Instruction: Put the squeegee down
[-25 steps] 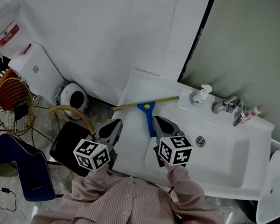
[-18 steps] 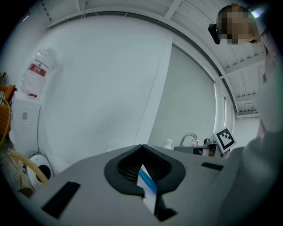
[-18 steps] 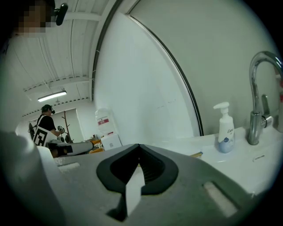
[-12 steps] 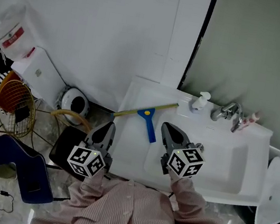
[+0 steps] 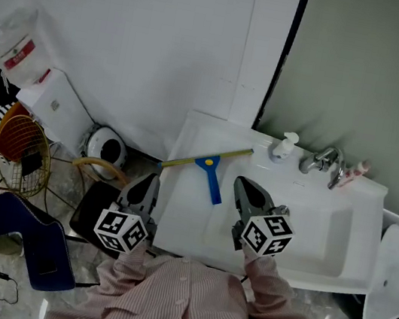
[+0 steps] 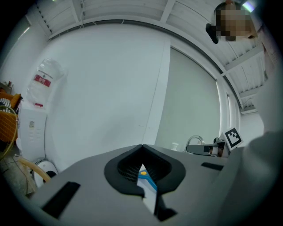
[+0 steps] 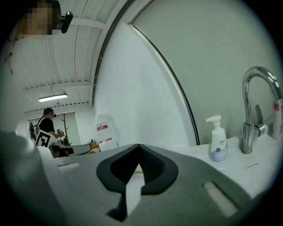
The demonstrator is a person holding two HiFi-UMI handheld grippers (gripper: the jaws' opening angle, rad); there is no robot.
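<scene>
Blue-handled, yellow-bladed squeegee lying on the white sink surface, left claw closed and empty, right claw closed and empty, both off it.

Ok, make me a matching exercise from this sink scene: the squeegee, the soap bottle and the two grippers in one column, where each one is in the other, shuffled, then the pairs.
Things
1. squeegee
2. soap pump bottle
3. left gripper
4. right gripper

Places
A. shut, over the basin of the sink
B. lying flat on the sink's left ledge, touched by neither gripper
C. shut, out past the sink's left edge
D. upright at the back, beside the faucet

Pairs: 1-B, 2-D, 3-C, 4-A
</scene>
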